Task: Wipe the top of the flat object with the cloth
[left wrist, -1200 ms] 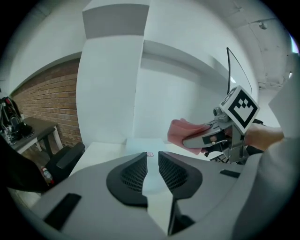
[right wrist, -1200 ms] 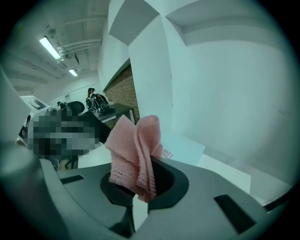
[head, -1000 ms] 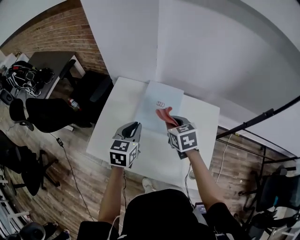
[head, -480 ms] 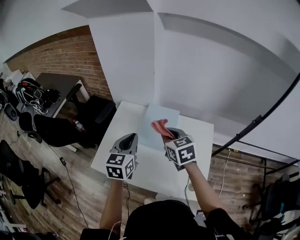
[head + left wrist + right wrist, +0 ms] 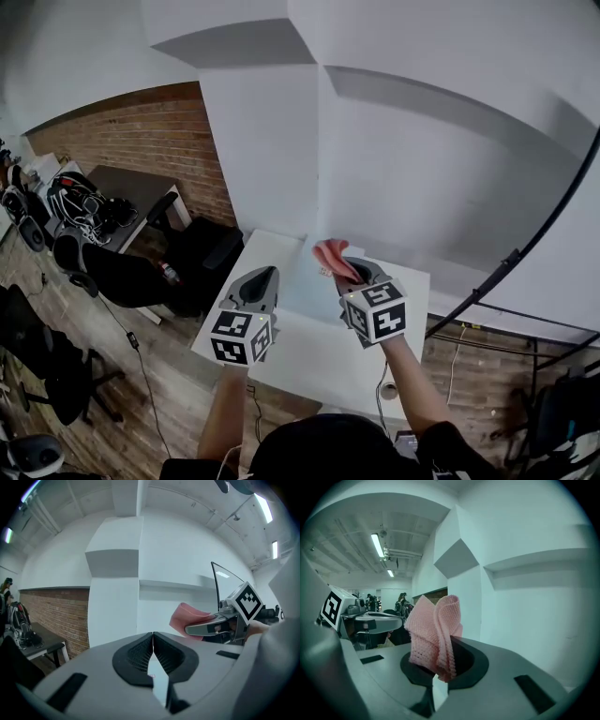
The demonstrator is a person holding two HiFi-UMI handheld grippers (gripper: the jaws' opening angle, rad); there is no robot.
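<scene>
One cloth [image 5: 328, 253] rose with right hand-held gripper [image 5: 351, 272].

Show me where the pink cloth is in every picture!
Head view: cloth at centre, in the right tool.
Left gripper view: cloth right of centre, on that tool's tip.
Right gripper view: cloth at centre, pinched between the jaws.
Shared landmark: white wall pillar.

Pink cloth [image 5: 433, 634], white table [image 5: 319, 361], red brick wall [image 5: 141, 131]

Flat object [image 5: 302, 286] partly behind right gripper [image 5: 345, 269]
</scene>
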